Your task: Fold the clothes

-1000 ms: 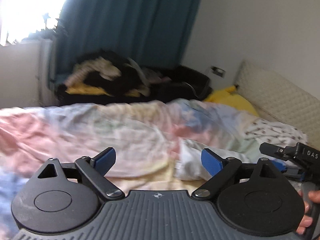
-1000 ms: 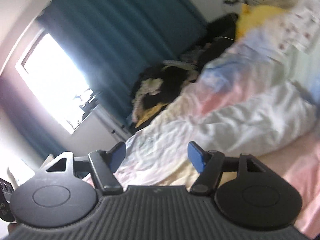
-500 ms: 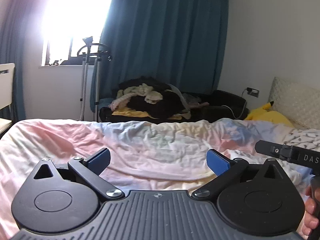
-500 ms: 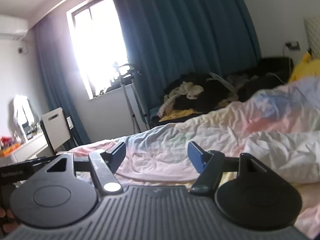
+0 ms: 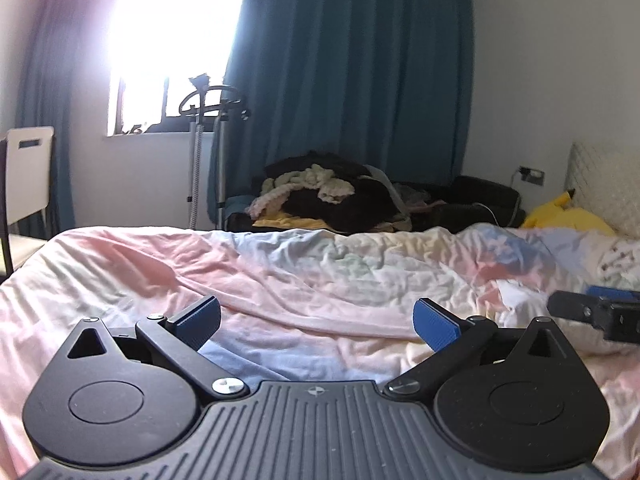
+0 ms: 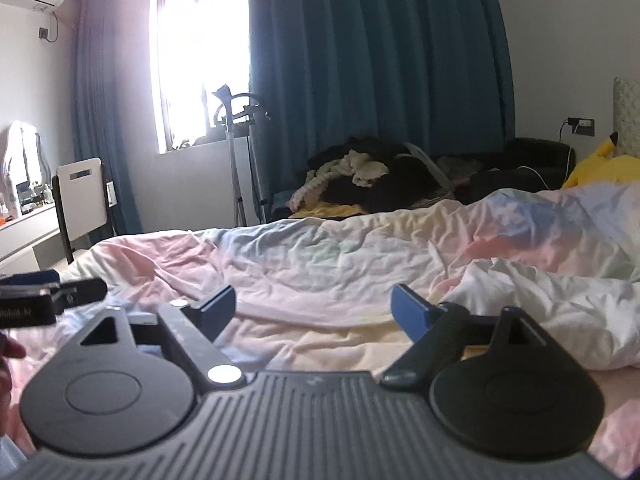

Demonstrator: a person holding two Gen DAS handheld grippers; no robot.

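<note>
A crumpled white garment (image 6: 552, 304) lies on the right of the bed, on a pastel pink, blue and yellow duvet (image 5: 320, 272); a bit of it shows in the left wrist view (image 5: 520, 296). My left gripper (image 5: 316, 318) is open and empty, held above the duvet. My right gripper (image 6: 312, 310) is open and empty, just left of the white garment. Each gripper shows at the edge of the other's view: the right one (image 5: 596, 312) and the left one (image 6: 36, 296).
A pile of dark and cream clothes (image 5: 332, 200) lies on a dark sofa behind the bed. A garment steamer stand (image 5: 208, 132) is by the window. A white chair (image 5: 28, 172) stands at the left. A yellow plush toy (image 5: 568, 216) and the padded headboard (image 5: 604, 184) are at the right.
Both cameras have swung up and levelled out, from looking down at the bed to looking across it toward the window. Both grippers have stayed open and empty.
</note>
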